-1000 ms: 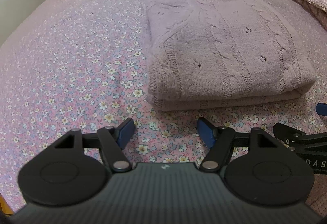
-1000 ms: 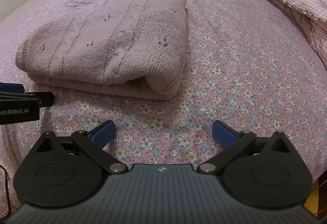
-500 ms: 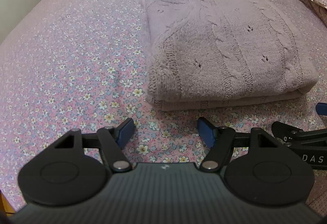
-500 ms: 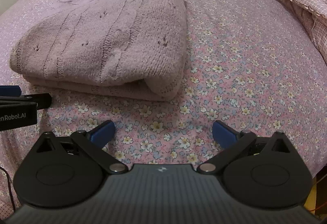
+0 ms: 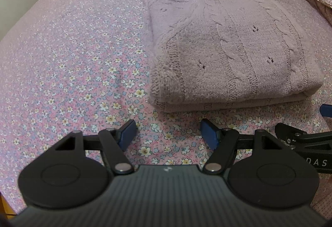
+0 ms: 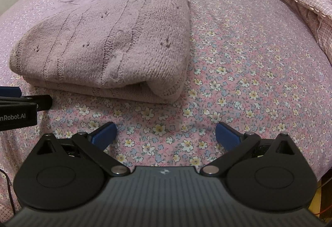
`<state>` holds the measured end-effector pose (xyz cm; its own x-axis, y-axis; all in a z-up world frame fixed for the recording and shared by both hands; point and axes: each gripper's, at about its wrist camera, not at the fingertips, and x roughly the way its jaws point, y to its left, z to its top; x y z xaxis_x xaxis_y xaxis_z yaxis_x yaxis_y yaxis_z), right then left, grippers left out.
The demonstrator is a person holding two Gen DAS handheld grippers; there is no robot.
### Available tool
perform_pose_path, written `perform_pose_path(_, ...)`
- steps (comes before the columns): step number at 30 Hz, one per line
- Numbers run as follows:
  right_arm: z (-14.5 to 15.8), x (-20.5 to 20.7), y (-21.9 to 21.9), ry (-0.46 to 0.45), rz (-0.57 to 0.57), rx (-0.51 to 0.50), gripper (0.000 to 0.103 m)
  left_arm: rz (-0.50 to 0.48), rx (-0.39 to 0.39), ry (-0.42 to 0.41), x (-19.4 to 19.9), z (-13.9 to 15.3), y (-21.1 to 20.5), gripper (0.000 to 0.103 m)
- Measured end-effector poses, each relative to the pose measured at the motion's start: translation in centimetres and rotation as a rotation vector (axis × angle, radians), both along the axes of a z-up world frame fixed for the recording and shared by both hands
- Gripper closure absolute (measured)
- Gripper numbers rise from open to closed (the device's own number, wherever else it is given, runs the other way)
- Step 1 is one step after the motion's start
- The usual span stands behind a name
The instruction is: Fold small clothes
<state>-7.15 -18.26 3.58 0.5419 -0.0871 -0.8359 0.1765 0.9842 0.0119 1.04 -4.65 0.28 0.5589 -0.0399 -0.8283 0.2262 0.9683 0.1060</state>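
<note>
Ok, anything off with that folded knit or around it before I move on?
Nothing stands out. The folded mauve knitted sweater lies flat and squared on the floral bedsheet, layers stacked evenly. Both the left gripper and right gripper are open, empty and apart from it.

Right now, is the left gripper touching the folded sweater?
Apart. In the left wrist view, the open left gripper sits short of the folded sweater, with a strip of floral bedsheet visible between its fingers and the sweater's near edge.
</note>
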Motion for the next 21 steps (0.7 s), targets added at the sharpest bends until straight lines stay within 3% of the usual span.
perform_pose_path(21,0.05,0.21,0.05,0.000,0.000,-0.004,0.000,-0.001,-0.003,-0.002,-0.24,-0.15,0.05,0.033)
